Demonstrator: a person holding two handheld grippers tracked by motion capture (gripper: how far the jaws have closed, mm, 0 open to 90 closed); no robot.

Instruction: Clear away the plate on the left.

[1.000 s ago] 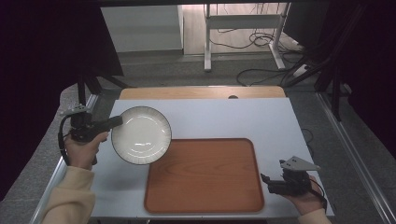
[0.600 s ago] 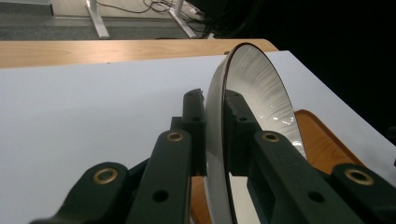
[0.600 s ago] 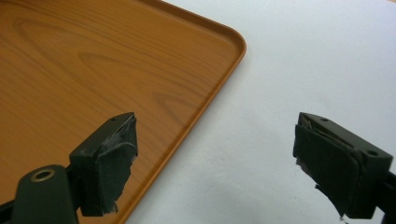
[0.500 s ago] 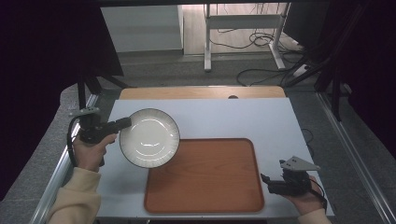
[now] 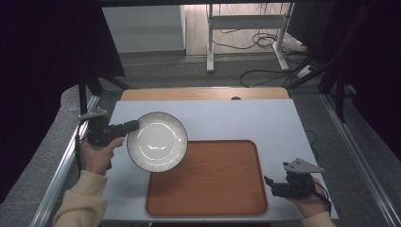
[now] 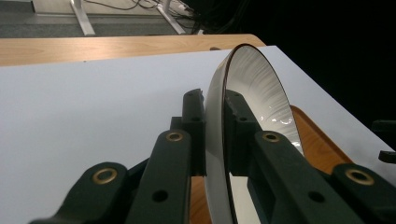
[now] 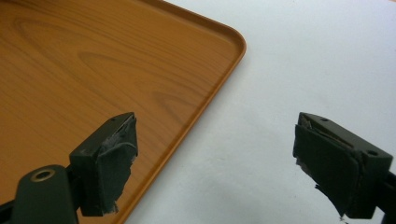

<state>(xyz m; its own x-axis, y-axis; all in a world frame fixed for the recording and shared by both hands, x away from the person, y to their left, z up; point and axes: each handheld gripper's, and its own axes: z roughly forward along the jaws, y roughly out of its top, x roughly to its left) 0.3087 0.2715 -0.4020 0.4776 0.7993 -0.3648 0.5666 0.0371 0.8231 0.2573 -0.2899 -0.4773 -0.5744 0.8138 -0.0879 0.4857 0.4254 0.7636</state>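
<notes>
A white ribbed bowl point(image 5: 157, 141) hangs tilted above the table, its right edge over the near-left corner of the wooden tray point(image 5: 208, 177). My left gripper point(image 5: 127, 126) is shut on the bowl's left rim; in the left gripper view the rim of the bowl point(image 6: 254, 84) stands on edge between the two black pads, gripper point(image 6: 215, 135). My right gripper point(image 5: 268, 182) rests low at the tray's right edge near the table front, open, gripper point(image 7: 215, 163) with nothing between its pads and the tray point(image 7: 93, 70) rim below it.
The white table top point(image 5: 227, 118) stretches behind the tray, with a wooden strip point(image 5: 203, 93) at its far edge. Metal rails run along both sides of the table. A stand and cables lie on the floor beyond.
My left gripper has carried the bowl to the right, toward the tray. The right gripper has stayed where it was.
</notes>
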